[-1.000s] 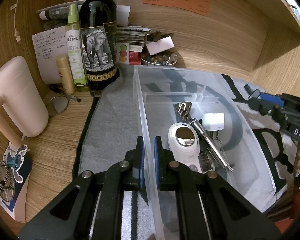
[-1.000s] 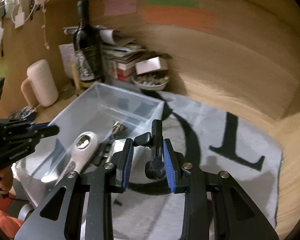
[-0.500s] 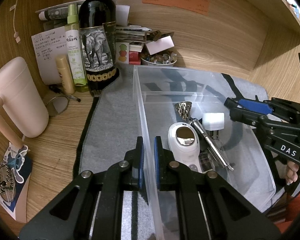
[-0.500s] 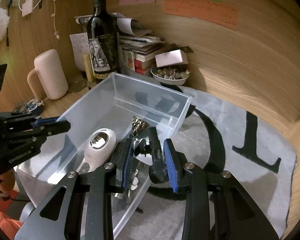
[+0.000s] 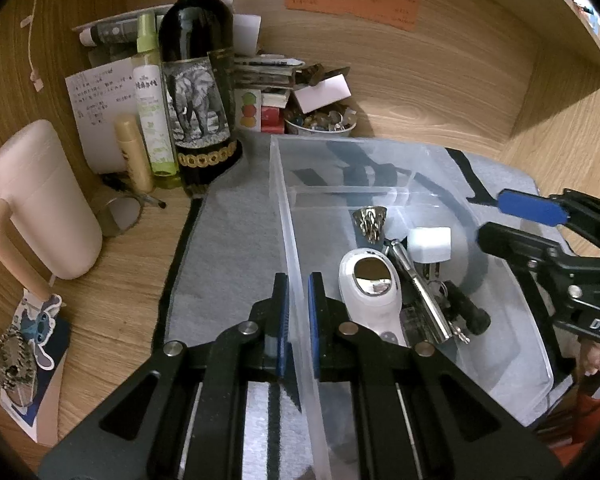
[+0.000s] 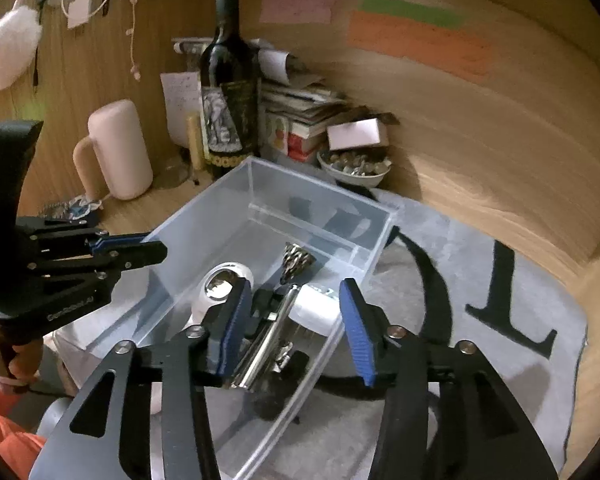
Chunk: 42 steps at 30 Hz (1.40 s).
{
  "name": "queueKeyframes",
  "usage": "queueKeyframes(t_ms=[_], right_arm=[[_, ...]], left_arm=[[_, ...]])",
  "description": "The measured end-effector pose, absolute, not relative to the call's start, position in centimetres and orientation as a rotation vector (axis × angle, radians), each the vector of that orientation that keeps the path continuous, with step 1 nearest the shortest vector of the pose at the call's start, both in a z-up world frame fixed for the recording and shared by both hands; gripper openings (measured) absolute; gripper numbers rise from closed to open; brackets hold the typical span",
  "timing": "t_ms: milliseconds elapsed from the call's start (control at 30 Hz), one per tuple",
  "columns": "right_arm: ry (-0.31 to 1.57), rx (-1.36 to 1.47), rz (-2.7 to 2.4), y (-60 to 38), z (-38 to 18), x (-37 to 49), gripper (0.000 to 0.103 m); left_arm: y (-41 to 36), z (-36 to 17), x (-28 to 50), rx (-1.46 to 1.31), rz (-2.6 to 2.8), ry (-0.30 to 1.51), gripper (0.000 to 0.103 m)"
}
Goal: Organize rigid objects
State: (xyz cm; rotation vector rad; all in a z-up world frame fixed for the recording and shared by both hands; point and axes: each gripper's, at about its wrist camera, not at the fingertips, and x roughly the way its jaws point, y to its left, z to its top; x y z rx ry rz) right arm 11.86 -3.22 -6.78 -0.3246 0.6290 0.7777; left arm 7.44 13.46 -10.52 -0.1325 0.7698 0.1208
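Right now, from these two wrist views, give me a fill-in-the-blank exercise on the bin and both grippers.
1. The left gripper is clamped on the ____ of the clear plastic bin.
2. The right gripper, whose jaws have just been opening, holds ____.
3. The black tool now lies ____ the bin.
4. The label on the wine bottle shows an ____.

Missing words: wall; nothing; inside; elephant

Warm, dim indoor light from above. Fisheye distortion bends the wood-grain desk [image 5: 112, 320] and rear panel, with black vignetted corners. The left wrist view is sharp; the right wrist view is softer, its wall notes smeared. Glare spots mark the clear plastic bin [image 5: 512, 320].
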Motion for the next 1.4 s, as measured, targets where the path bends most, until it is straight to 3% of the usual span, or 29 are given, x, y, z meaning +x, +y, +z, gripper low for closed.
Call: queueKeyframes(t_ms=[267,333,433,500,533,700,800,900,1400], right_arm=[[0.545,-0.268,0.716,-6.2,-4.8,11.1,0.068],[0.522,-0.249,0.703,-7.0,-4.3,10.8,0.068],[0.491,-0.223,0.678,-8.4,-3.5,10.1,0.072],[0.469,-0.207,0.662,-9.1,-3.2,9.6,0.08],[0.453,-0.196,0.652,-9.6,-3.0,9.3,0.082],[0.396,-0.151,0.613,-11.8,-1.9,7.5,0.085],[0.357,-0.122,0.588,-13.2,-1.3,6.3,0.1],[0.293,-0.101,0.547,-14.5,-0.8,4.8,0.103],[0.219,-0.061,0.501,-16.9,0.0,1.7,0.103]], left_arm=[[12.6,-7.7,6.7,-0.098,0.139,0.698,0.008],[12.1,-6.8,6.2,-0.093,0.137,0.669,0.013],[11.0,-5.3,5.3,-0.088,0.131,0.611,0.028],[10.3,-4.5,4.5,-0.085,0.128,0.57,0.047],[9.9,-4.0,4.0,-0.086,0.126,0.541,0.052],[8.4,-2.1,2.1,-0.092,0.107,0.438,0.085],[7.2,-1.2,0.9,-0.088,0.095,0.386,0.094],[6.0,-0.7,-0.2,-0.081,0.084,0.347,0.1],[3.6,0.1,-2.9,-0.073,0.045,0.266,0.102]])
